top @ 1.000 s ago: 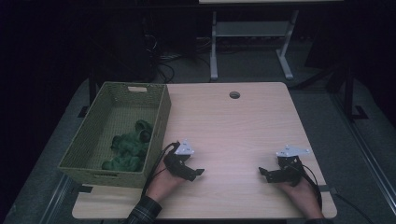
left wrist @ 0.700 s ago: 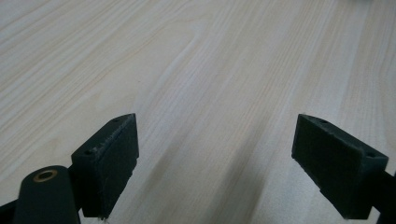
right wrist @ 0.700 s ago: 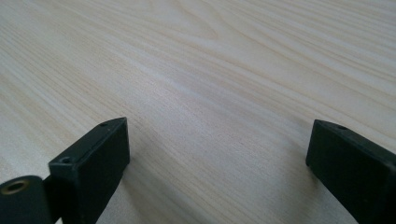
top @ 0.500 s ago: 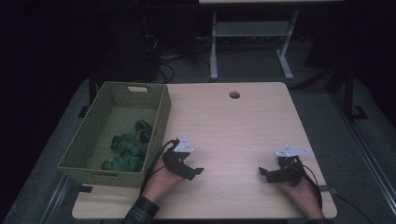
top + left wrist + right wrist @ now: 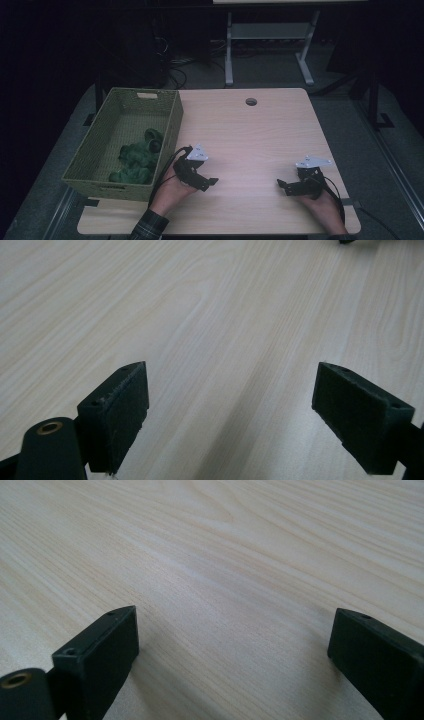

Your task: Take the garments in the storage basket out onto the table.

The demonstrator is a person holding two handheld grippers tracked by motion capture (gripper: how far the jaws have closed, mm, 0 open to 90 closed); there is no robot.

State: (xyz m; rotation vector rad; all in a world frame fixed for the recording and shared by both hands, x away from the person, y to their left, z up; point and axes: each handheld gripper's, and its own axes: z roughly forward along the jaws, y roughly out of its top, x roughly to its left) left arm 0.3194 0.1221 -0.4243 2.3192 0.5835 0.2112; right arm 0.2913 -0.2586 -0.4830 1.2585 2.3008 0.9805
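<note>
**Both grippers empty above bare worktop; green cloth in basket**

Left gripper (image 5: 230,405): the jaws are spread wide, with nothing between them. In the left gripper view, bare light wood grain lies between and beyond the two black pads. In the high view this gripper (image 5: 212,182) sits near the front of the worktop (image 5: 260,140), just right of the basket's near corner, jaws pointing toward the right gripper. A hand (image 5: 172,190) with a plaid sleeve cuff holds it from below.

Right gripper (image 5: 232,650): the jaws are likewise spread wide and empty, with plain wood between the pads. In the high view this gripper (image 5: 282,186) sits near the front right of the worktop, jaws pointing left toward the other gripper. The two grippers are well apart.

The green cloth (image 5: 137,160) lies bunched inside the woven basket (image 5: 170,125), toward its near right part. The basket stands on the left side of the worktop, its right wall just beside the left hand. A round hole (image 5: 251,101) sits near the far edge of the worktop.
</note>
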